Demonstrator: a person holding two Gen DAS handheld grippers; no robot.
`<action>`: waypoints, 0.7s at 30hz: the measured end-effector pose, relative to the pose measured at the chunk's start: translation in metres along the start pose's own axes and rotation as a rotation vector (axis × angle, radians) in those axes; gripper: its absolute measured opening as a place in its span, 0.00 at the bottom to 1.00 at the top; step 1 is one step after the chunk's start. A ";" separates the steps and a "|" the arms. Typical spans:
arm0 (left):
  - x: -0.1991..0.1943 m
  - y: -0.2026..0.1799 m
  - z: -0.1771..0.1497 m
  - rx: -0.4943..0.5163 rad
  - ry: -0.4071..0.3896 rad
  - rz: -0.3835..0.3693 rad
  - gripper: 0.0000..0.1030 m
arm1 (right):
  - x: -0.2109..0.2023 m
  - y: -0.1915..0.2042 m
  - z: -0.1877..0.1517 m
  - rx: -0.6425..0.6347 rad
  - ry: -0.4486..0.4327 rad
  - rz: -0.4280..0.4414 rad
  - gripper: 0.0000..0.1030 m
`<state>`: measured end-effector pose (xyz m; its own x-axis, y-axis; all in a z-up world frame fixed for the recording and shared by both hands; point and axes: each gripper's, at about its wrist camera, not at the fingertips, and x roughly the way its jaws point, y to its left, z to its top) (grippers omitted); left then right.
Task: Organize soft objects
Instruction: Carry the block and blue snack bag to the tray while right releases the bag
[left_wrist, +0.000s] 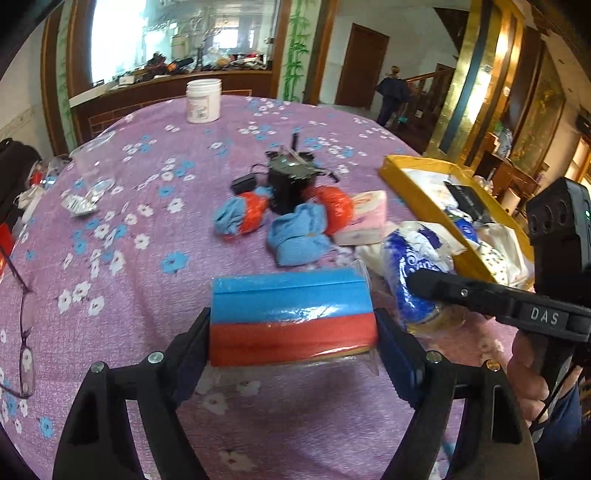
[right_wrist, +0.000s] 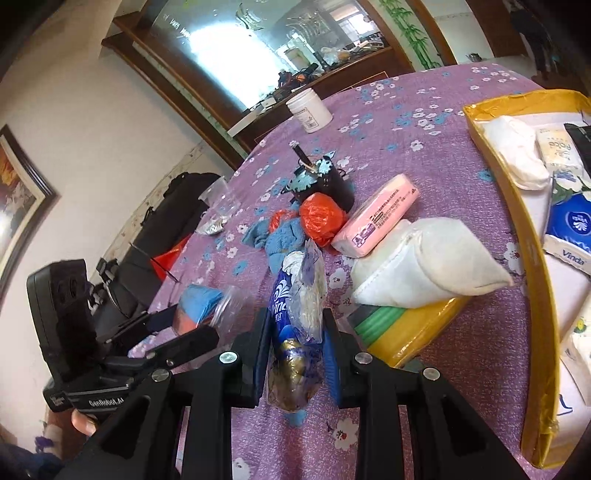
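Note:
My left gripper (left_wrist: 293, 326) is shut on a plastic-wrapped sponge pack (left_wrist: 291, 310), blue on top and red below, held just above the purple flowered tablecloth (left_wrist: 147, 229). In the right wrist view, my right gripper (right_wrist: 297, 332) is shut on a crumpled blue Vinda tissue pack (right_wrist: 295, 291) that stands up between the pads. The left wrist view shows that tissue pack (left_wrist: 410, 266) to the right of the sponge pack, close to it. A yellow tray (right_wrist: 526, 221) at the right holds white cloths and several tissue packs.
On the cloth lie a pink tissue pack (right_wrist: 380, 214), an orange bag ball (right_wrist: 321, 218), blue knitted cloths (left_wrist: 297, 236), and a white folded cloth (right_wrist: 424, 266) over a yellow-green pack. A black device (left_wrist: 291, 184), white jar (left_wrist: 203, 99), plastic cup (left_wrist: 92, 166) and glasses (left_wrist: 26, 332) stand farther off.

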<state>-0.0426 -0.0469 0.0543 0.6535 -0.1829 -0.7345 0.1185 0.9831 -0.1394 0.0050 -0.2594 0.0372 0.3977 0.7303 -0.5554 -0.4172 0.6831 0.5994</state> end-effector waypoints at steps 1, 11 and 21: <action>-0.001 -0.002 0.001 0.003 -0.004 -0.005 0.80 | -0.003 0.001 0.001 0.001 -0.009 -0.007 0.28; -0.006 -0.018 0.015 0.027 -0.029 -0.063 0.80 | -0.043 -0.005 0.001 0.032 -0.073 -0.051 0.28; 0.007 -0.042 0.031 0.067 -0.006 -0.096 0.80 | -0.087 -0.046 0.009 0.118 -0.150 -0.098 0.28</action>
<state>-0.0192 -0.0891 0.0755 0.6410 -0.2761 -0.7162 0.2303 0.9593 -0.1636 -0.0030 -0.3547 0.0632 0.5525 0.6452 -0.5277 -0.2758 0.7389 0.6148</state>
